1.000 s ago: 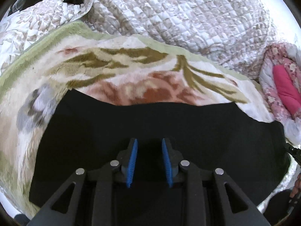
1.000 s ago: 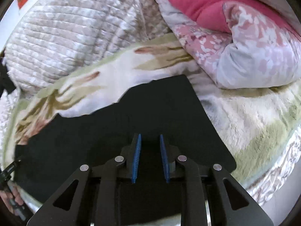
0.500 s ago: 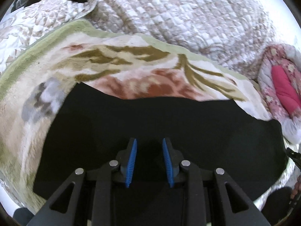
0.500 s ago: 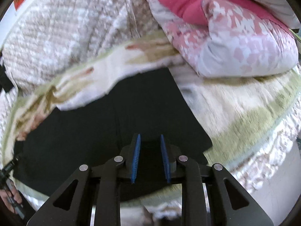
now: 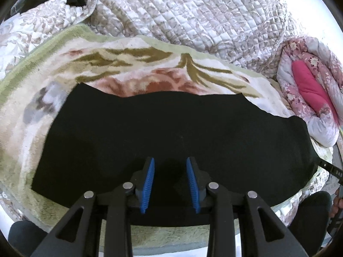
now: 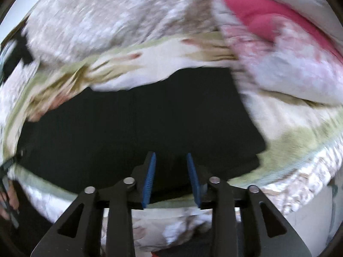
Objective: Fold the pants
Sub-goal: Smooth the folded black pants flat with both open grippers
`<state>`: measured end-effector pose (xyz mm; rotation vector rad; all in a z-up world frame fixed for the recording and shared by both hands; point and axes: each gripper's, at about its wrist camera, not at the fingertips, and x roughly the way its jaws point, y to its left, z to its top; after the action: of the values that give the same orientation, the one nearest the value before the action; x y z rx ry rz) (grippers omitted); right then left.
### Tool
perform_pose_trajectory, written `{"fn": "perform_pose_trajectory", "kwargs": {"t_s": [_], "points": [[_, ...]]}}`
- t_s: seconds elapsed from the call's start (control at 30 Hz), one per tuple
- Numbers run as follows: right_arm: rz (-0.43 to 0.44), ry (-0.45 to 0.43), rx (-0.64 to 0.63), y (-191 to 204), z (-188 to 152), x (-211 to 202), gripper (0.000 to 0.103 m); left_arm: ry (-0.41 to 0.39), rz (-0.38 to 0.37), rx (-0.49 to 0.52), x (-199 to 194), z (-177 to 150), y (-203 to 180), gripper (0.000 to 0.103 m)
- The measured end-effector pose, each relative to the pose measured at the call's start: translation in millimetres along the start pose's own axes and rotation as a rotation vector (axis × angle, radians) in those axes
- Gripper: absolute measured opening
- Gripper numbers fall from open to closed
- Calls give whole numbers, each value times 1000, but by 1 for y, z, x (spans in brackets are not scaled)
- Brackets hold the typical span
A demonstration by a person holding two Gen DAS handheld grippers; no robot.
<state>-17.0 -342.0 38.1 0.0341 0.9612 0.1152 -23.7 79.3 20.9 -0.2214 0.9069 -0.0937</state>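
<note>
You are looking at black pants [image 5: 171, 128] of matt cloth, flat and lint-free, swallowing the light. Under them lies a plush blanket [image 5: 128, 64], fuzzy and deep-piled, with a soft sheen on its floral print. Behind it, your quilted bedspread [image 5: 193, 15] shows stitched, puffy cotton-like squares. The pink floral duvet [image 5: 310, 85] looks smooth and thin-skinned. Each claw [image 5: 170, 160] [image 6: 171, 156] is matt black plastic with ribbed blue rubbery pads [image 5: 148, 182] and dull metal pins [image 5: 127, 185].

Bed covered by a plush floral blanket [image 5: 133, 64] with green border; quilted beige bedspread [image 5: 193, 15] heaped behind; pink floral comforter [image 5: 308, 90] bundled at one side; bright daylight
</note>
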Motion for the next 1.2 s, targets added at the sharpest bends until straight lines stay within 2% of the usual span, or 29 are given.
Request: {"fn": "perform_pose_trajectory", "kwargs": {"t_s": [0.1, 0.17, 0.37, 0.57, 0.67, 0.73, 0.9, 1.0, 1.1, 1.2], "points": [[2, 119, -6, 8, -11, 27, 37, 32, 18, -44, 4, -4, 14, 34], [5, 90, 13, 8, -10, 21, 37, 38, 4, -66, 2, -9, 21, 34], [77, -5, -19, 29, 5, 1, 37, -2, 47, -88, -19, -16, 35, 34], [130, 27, -50, 55, 4, 12, 39, -55, 117, -157, -34, -5, 71, 34], [138, 32, -64, 61, 1, 11, 39, -105, 145, -175, -46, 4, 90, 44], [141, 35, -62, 61, 1, 11, 39, -116, 151, -196, -48, 8, 102, 45], [139, 46, -52, 61, 2, 14, 39, -60, 88, -247, -32, 8, 118, 45], [138, 50, -56, 62, 2, 14, 39, -36, 90, -225, -19, 8, 116, 45], [138, 50, -54, 62, 2, 16, 39, -30, 68, -218, -13, 16, 115, 51], [142, 51, -56, 60, 2, 15, 39, -2, 74, -236, -3, 22, 120, 51]]}}
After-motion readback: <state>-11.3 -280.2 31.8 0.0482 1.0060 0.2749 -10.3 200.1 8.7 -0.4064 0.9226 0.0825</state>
